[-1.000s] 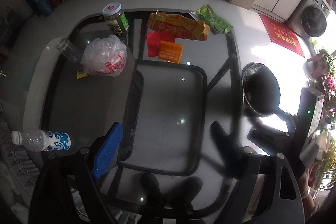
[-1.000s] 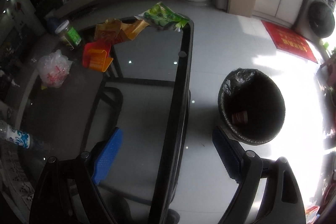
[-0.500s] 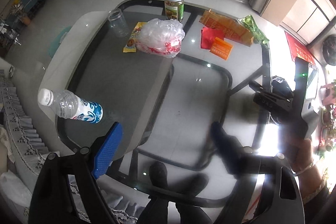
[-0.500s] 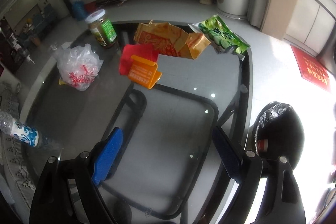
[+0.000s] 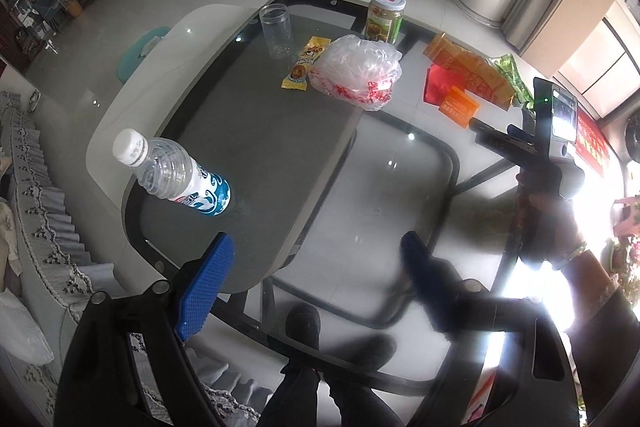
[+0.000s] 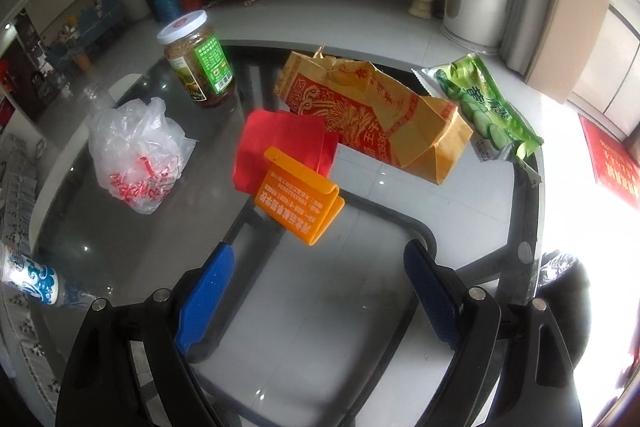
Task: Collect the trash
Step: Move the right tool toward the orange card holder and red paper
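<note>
Both grippers, left (image 5: pixel 316 281) and right (image 6: pixel 318 291), hover above the glass worktop (image 6: pixel 360 327), jaws wide, gripping nothing. Trash lies far: plastic bag (image 6: pixel 136 151), orange card (image 6: pixel 300 203), paper bag (image 6: pixel 372 115), green wrapper (image 6: pixel 488 111).

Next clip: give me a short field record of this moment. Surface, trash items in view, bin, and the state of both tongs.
surface: glass-topped table with black frame
bottle: clear plastic water bottle with blue-and-white label, near the table's edge
bag: crumpled white plastic bag with red print
jar: glass jar with white lid and green label, upright
wrappers: brown paper bag with red print; green snack packet; orange folded card
bin: black-lined bin, on the floor, partly visible
left tongs: open, empty
right tongs: open, empty
</note>
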Motion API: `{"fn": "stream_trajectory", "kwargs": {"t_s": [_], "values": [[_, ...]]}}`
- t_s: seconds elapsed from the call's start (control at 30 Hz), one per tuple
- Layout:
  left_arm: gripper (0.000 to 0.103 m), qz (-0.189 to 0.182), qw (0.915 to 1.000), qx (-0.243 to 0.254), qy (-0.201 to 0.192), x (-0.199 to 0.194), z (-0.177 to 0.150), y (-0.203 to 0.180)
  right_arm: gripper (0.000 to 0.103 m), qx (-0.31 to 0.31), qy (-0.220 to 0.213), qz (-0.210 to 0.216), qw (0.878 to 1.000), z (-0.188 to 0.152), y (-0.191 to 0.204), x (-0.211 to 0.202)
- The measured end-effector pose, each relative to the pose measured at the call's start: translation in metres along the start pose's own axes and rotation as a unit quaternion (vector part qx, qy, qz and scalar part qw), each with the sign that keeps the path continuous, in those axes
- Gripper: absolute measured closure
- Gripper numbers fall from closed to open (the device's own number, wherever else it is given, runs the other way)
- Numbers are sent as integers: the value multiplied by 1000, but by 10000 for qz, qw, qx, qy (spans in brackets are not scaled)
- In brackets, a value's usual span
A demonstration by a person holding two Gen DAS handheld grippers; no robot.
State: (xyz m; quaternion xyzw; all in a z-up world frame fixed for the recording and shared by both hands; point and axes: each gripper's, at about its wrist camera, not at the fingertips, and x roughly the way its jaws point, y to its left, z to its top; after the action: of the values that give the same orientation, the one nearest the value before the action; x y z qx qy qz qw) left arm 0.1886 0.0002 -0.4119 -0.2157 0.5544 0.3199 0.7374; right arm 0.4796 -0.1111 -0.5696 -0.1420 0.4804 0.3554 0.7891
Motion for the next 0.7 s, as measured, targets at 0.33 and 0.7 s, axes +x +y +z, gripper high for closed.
{"fn": "stream_trajectory", "kwargs": {"t_s": [0.33,0.7], "values": [[20,30,9997,-214,84,8,-3,17,19,-127,-5,-141,9998,18,11,20],[20,53,9997,-229,99,9,-5,24,19,-193,27,-227,9996,18,18,23]]}}
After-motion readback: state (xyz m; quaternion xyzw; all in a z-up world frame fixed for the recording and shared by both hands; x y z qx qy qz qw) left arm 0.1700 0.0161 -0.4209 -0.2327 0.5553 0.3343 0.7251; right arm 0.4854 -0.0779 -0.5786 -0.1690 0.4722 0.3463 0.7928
